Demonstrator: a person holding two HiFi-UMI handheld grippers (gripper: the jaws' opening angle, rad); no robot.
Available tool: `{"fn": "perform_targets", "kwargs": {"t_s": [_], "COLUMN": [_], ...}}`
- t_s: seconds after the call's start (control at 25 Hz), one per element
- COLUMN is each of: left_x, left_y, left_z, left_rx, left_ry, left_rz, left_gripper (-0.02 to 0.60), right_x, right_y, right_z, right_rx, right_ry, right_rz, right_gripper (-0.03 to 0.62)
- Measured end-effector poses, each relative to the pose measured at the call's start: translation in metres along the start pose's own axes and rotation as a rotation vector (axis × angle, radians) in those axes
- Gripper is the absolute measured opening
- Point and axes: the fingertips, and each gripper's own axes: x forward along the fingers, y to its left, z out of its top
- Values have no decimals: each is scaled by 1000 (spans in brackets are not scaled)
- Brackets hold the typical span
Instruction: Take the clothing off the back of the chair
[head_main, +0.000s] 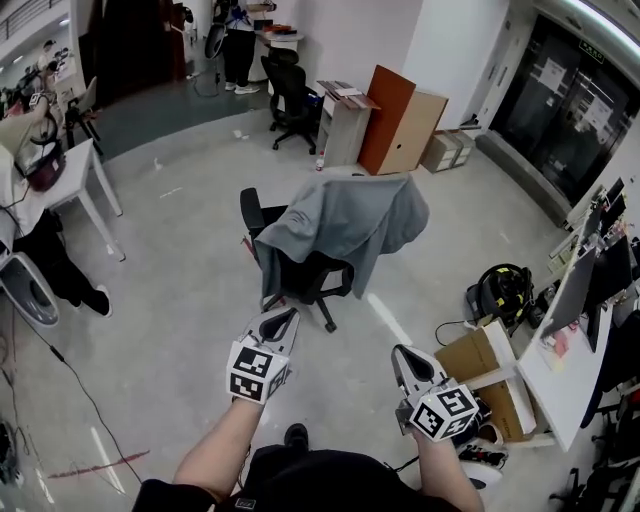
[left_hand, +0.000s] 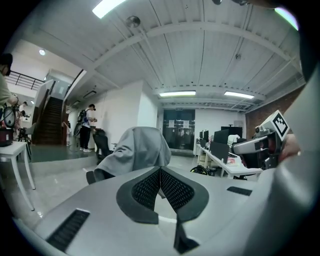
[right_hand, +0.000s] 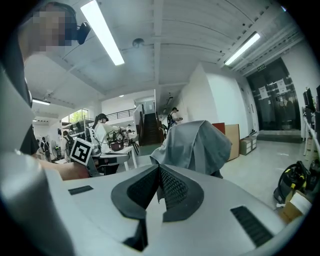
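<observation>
Both sets of jaws clenched empty — left gripper (head_main: 279, 313), right gripper (head_main: 402, 353) — apart from the grey clothing (head_main: 345, 222).

Bright, even light falls from long ceiling strips (right_hand: 102, 32) and gleams softly on the pale floor (head_main: 180, 300). Only a faint shadow lies under the chair (head_main: 308, 272). Both gripper views bulge strongly, with black corners and a soft near foreground; the head view curves at its rims.
</observation>
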Motion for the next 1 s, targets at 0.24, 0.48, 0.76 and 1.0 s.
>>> {"fn": "perform_targets", "kwargs": {"t_s": [0.24,0.48,0.76,1.0], "left_x": [27,60,122,196], "left_y": [17,33,34,21], "left_z": [8,4,22,51], "left_rx": [22,38,27,-37], "left_ry": [18,17,15,24], "left_rz": [22,71,179,275], "left_gripper": [4,5,11,72], "right_x": [46,82,114,144], "right_y": [-24,-53,-125,-212], "right_z": [16,20,48,79], "right_rx": [-11,-27,-51,-55], "right_ry": [10,-4,-36,-26], "right_rz": [44,99,202,300], "right_gripper": [17,17,18,59]}}
